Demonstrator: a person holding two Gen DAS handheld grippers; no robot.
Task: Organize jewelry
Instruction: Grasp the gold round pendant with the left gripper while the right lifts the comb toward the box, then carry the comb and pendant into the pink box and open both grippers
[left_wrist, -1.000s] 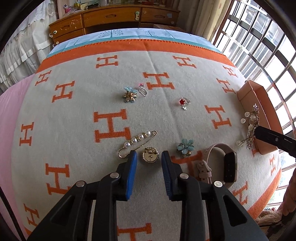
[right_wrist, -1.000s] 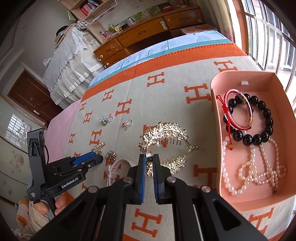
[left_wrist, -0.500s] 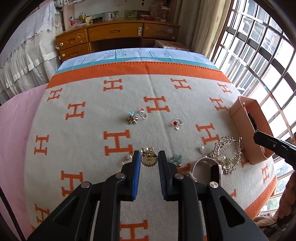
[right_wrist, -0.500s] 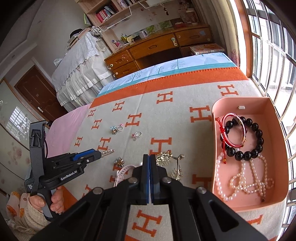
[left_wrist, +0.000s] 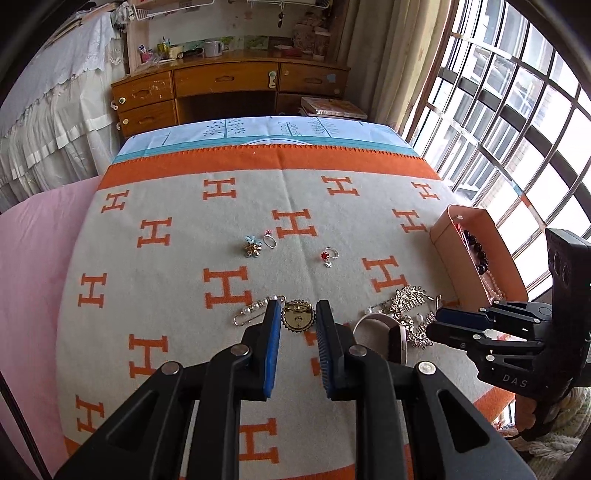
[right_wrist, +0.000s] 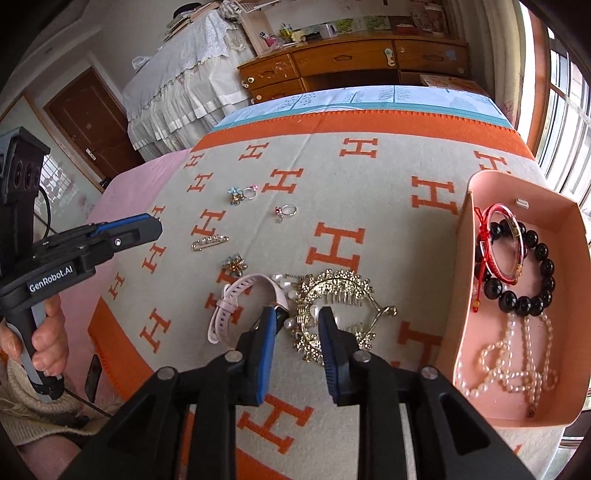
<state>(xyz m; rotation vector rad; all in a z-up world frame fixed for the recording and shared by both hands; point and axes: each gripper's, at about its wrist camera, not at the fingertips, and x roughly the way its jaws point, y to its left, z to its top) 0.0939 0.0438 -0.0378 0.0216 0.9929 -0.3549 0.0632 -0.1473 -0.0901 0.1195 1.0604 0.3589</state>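
Gripping a round gold brooch (left_wrist: 297, 318), your left gripper (right_wrist: 157, 230) reads "GenRobot.AI"; your right gripper (right_wrist: 297, 325), opening, straddles the hair comb (right_wrist: 332, 295) unclamped.

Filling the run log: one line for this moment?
left gripper: grips gold brooch | right gripper: jaws opening over hair comb | box: bracelets, pearls

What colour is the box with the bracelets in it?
Pink: the box shows best in the right wrist view.

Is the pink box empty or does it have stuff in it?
Not empty: the pink box holds a black bead bracelet, a red bangle and pearls.
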